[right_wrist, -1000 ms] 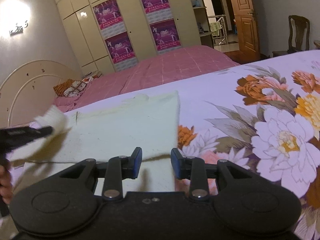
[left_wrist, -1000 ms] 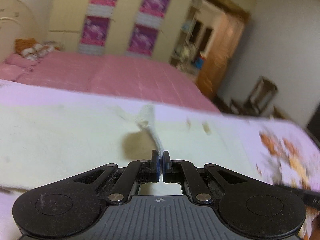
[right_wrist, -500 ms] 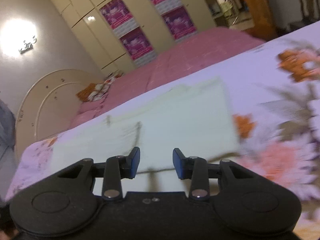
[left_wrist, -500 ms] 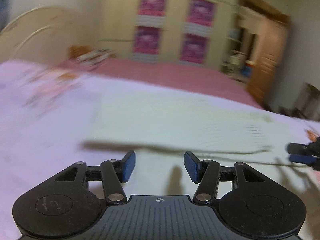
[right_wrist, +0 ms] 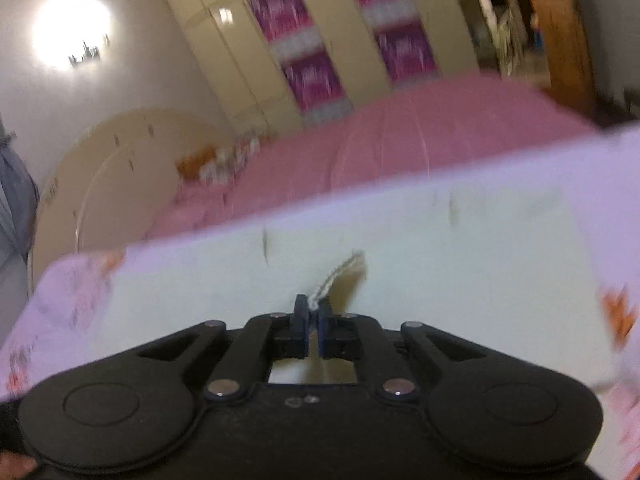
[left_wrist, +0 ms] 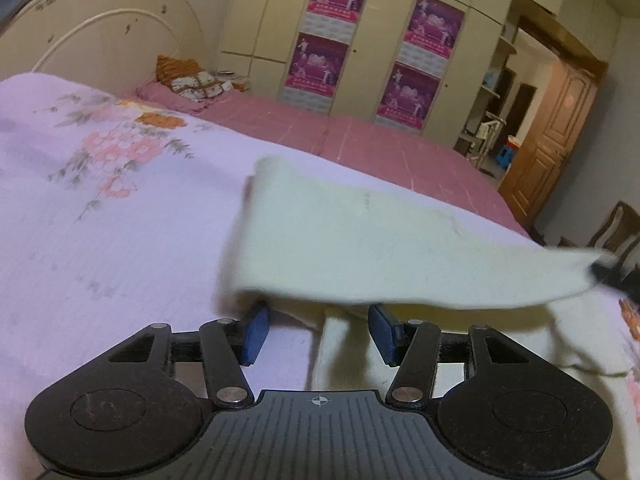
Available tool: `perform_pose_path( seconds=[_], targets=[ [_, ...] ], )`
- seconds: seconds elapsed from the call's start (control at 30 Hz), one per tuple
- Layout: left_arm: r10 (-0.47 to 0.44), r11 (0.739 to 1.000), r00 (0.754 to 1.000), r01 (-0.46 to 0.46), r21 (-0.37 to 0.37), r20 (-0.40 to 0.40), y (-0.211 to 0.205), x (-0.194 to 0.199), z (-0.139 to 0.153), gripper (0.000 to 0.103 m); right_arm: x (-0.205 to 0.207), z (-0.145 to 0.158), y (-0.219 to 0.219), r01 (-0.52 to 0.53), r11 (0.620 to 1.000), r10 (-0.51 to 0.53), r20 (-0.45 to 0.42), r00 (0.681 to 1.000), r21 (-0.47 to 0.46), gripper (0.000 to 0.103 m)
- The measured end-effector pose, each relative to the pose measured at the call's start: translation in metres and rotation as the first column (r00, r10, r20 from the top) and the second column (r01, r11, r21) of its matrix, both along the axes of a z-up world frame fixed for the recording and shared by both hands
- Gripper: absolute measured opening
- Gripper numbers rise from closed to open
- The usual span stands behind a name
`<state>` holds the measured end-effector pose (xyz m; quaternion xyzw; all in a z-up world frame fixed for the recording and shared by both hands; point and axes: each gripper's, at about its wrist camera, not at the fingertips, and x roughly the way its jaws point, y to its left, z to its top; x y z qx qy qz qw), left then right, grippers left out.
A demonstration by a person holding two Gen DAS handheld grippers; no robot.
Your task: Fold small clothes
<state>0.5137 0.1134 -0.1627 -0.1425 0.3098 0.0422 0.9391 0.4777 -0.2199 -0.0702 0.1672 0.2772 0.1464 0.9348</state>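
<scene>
Left wrist view
- Left gripper (left_wrist: 318, 334): fingers spread wide, holding nothing.
- Garment (left_wrist: 360, 248): one cream knit piece on the floral bedsheet (left_wrist: 100, 220); a raised flap stretched just ahead of and above the fingertips, long axis running left to right across the view.
- Lower layer: flat on the sheet, its left edge lying between the two fingers.
- Flap's right end: drawn up to a dark blurred shape at the frame's right edge, judged to be the other gripper.
- Key relation: free left end of the flap nearest the left fingers; far end already taken by the right side.

Right wrist view
- Right gripper (right_wrist: 313, 318): fingers clenched on a small ribbed corner of the cream garment (right_wrist: 440, 280).
- Garment body: spread ahead of the fingers, filling mid-frame; long axis across the view; blur prevents finer detail.
- Pinched corner: rising from the fingertips forward and to the right.

Count
- Garments: one.
- Grippers: two, one loaded, one empty.
- Wardrobe posters (left_wrist: 324, 64): four.

Judgement
- Fold under way; the coming move likely depends on the right side carrying its corner along the long axis.
</scene>
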Motion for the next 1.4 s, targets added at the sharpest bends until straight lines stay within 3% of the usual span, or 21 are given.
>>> perform_pose_path(
  seconds=[0.07,0.27,0.33,0.8,1.1,1.2,1.33,1.4],
  targets=[
    [0.001,1.0,1.0,-0.001,-0.003,-0.001,0.001,0.004,-0.002,0.054,-0.007,0.011,-0.016,0.045,0.999,-0.046,0.039,0.998,0.018,0.005],
    [0.014,1.0,1.0,-0.014,-0.019,-0.001,0.01,0.009,-0.008,0.054,-0.019,0.009,-0.048,0.072,0.997,-0.072,0.021,0.997,-0.01,0.005],
    [0.012,1.0,1.0,-0.012,-0.009,-0.007,0.01,0.01,-0.008,0.045,-0.026,0.007,-0.056,0.085,0.996,-0.085,0.014,0.996,-0.016,0.005],
    [-0.02,1.0,0.999,0.019,-0.01,-0.032,0.012,0.008,-0.006,0.028,-0.035,-0.009,-0.072,0.13,0.989,-0.131,-0.014,0.991,-0.076,0.005],
    [-0.031,1.0,0.999,0.031,0.004,-0.038,0.012,0.01,-0.007,0.027,-0.04,-0.039,-0.083,0.11,0.988,-0.121,-0.096,0.988,-0.109,0.005],
    [-0.037,0.999,0.999,0.037,0.013,-0.039,0.011,0.01,-0.007,0.027,-0.035,-0.031,-0.081,0.107,0.987,-0.117,-0.075,0.99,-0.117,0.005],
    [-0.038,0.999,0.998,0.039,0.019,-0.04,0.01,0.01,-0.007,0.027,-0.036,0.0,-0.077,0.097,0.987,-0.09,0.059,0.994,-0.126,0.005],
    [-0.038,0.999,0.998,0.039,0.019,-0.042,0.01,0.01,-0.007,0.027,-0.035,-0.001,-0.08,0.096,0.987,-0.09,0.049,0.995,-0.132,0.005]
  ],
)
